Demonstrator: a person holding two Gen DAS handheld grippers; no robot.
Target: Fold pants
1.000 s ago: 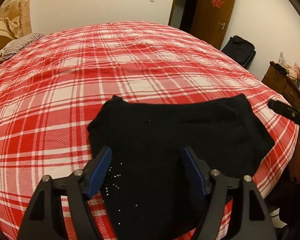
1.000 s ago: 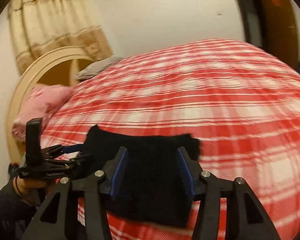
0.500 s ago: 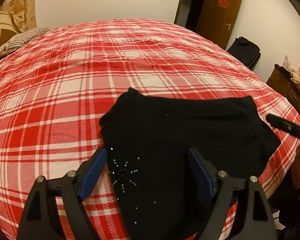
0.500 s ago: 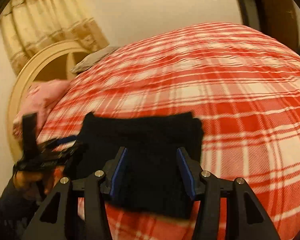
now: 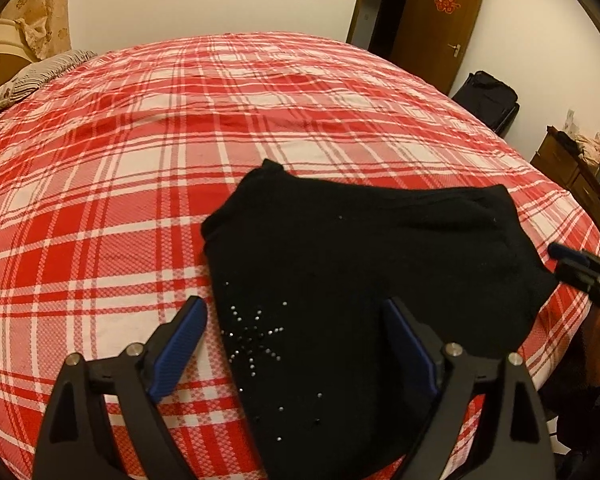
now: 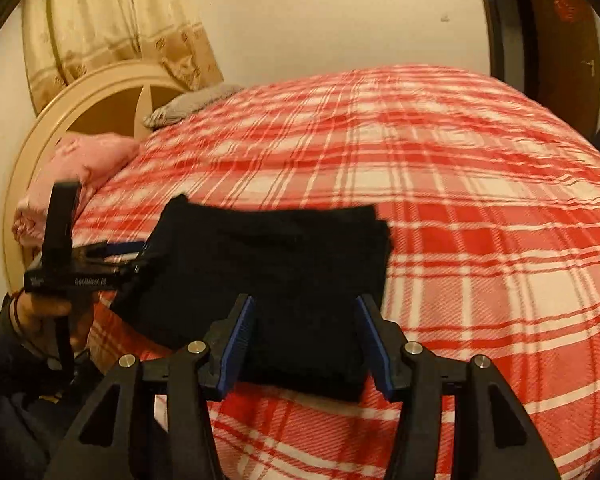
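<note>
**Soft black knit, folded small, both grippers free of it**

We see the black knitted pants (image 5: 364, 280), already folded into a compact rectangle, lying near the front edge of the bed with the red-and-white plaid cover (image 5: 180, 140). A spray of small rhinestones (image 5: 256, 340) sits on the top layer at the left end.

Our left gripper (image 5: 296, 344) hovers over that end; its jaws have just been opening and now stand wide, released, with cloth below them but nothing pinched. Our right gripper (image 6: 306, 344) hangs over the near right part of the bundle, jaws part open and apart from the fabric, so it too grasps nothing.

We judge the pants light, limp and thick in layers (a knit, by the look of it), unlikely to slip on the woven cover but quick to sag and unfold if lifted by one corner. The stones may snag or scratch, so we would avoid clamping on them. The best hold, we think, is on the outer folded edges, one gripper at each end, pinching all layers together and lifting evenly.
</note>
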